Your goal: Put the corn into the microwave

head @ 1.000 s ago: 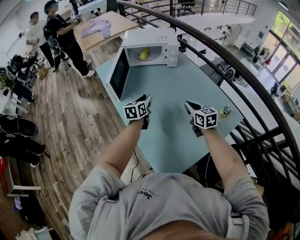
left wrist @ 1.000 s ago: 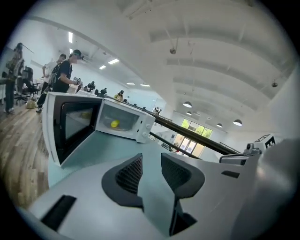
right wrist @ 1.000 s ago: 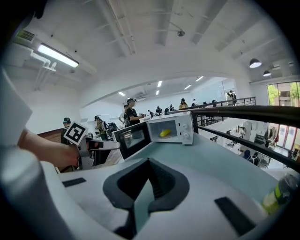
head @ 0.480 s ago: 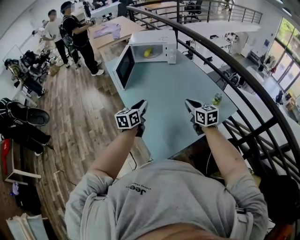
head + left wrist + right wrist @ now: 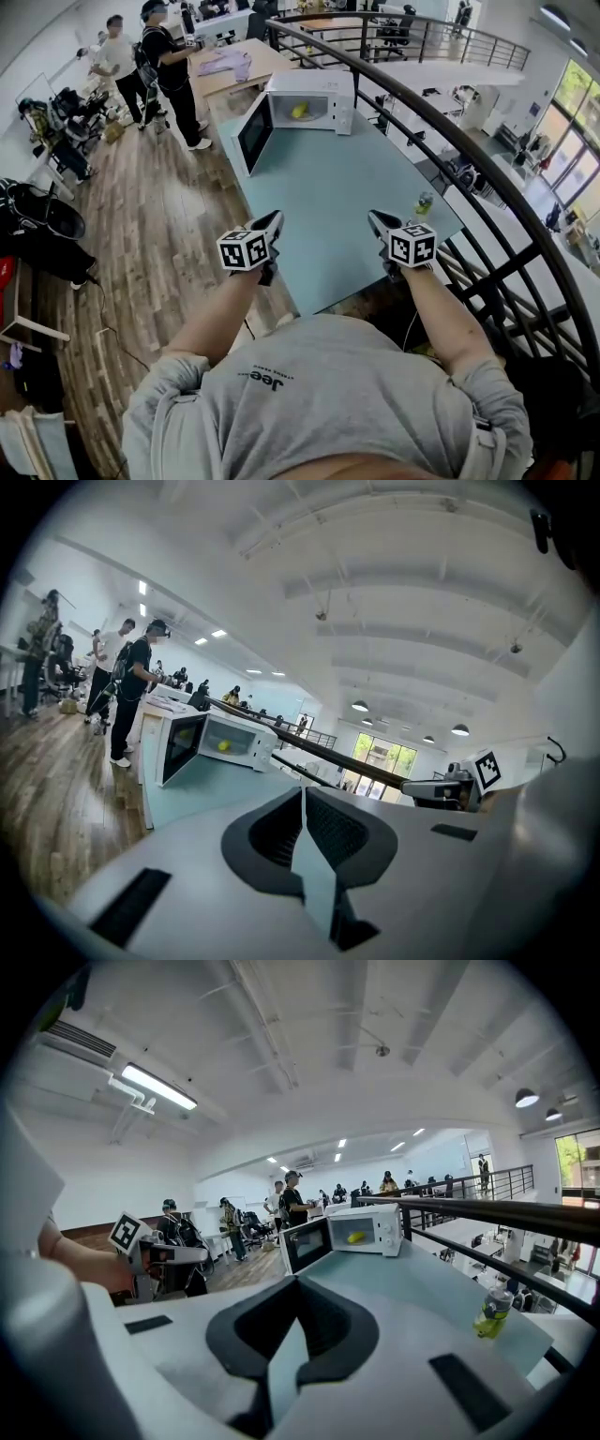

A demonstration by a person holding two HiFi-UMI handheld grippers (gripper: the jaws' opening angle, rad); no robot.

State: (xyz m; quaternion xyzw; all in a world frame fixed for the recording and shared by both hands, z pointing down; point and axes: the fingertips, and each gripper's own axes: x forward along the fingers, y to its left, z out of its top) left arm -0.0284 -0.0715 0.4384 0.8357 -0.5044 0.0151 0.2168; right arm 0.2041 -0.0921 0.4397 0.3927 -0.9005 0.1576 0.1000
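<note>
The yellow corn (image 5: 300, 110) lies inside the white microwave (image 5: 323, 86), whose door (image 5: 253, 138) hangs open to the left at the far end of the teal table (image 5: 337, 202). It also shows as corn (image 5: 223, 746) and corn (image 5: 355, 1237) in the gripper views. My left gripper (image 5: 275, 221) is over the table's near left edge, far from the microwave. Its jaws have just been closing and now meet with nothing between them (image 5: 303, 794). My right gripper (image 5: 375, 221) is level with it at the near right, shut and empty (image 5: 298, 1283).
A small green bottle (image 5: 424, 202) stands by the table's right edge, also seen as the bottle (image 5: 492, 1312). A black curved railing (image 5: 487, 155) runs along the right. People (image 5: 159, 56) stand by a wooden table (image 5: 234, 70) at the back left.
Both grippers have drawn back from the microwave to the table's near edge. The corn stays in the microwave and its door stays open.
</note>
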